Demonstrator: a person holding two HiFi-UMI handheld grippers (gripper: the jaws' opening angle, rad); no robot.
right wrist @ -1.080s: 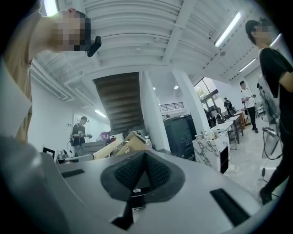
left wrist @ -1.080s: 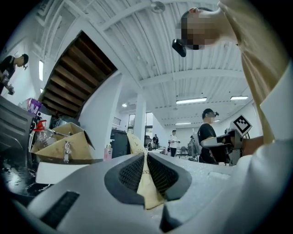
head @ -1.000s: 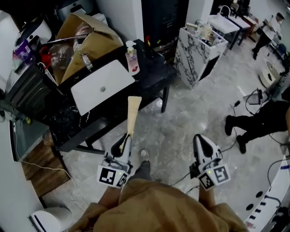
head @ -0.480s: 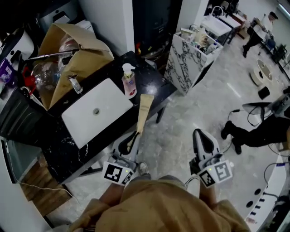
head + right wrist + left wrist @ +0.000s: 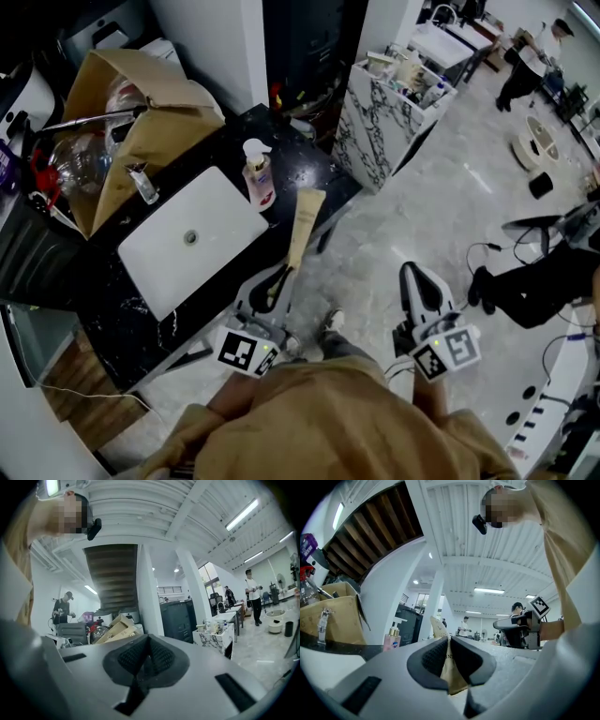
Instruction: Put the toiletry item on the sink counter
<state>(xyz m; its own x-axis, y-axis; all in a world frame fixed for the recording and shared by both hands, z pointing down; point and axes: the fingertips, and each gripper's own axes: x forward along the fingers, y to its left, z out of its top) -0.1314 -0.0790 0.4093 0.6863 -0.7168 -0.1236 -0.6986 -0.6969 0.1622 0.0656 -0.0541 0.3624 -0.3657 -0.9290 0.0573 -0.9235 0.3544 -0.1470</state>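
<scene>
A flat tan toiletry tube (image 5: 300, 228) sticks forward out of my left gripper (image 5: 275, 281), which is shut on its lower end. In the head view the tube's far tip lies over the front edge of the black sink counter (image 5: 302, 164), to the right of the white basin (image 5: 187, 239). In the left gripper view the tube (image 5: 451, 670) is pinched between the dark pads of the left gripper (image 5: 449, 644). My right gripper (image 5: 418, 274) hangs over the floor to the right, shut and empty; its pads (image 5: 161, 657) meet with nothing between them.
A pink pump bottle (image 5: 258, 178) stands on the counter beside the basin. A cardboard box (image 5: 141, 103) with bottles fills the counter's back left. A marble-patterned cabinet (image 5: 375, 122) stands to the right, and a person in black (image 5: 534, 281) sits on the floor.
Both grippers have come closer to the counter, which now sits lower and nearer in the head view. The tube's tip has reached the counter's front edge. The grip on the tube is unchanged.
</scene>
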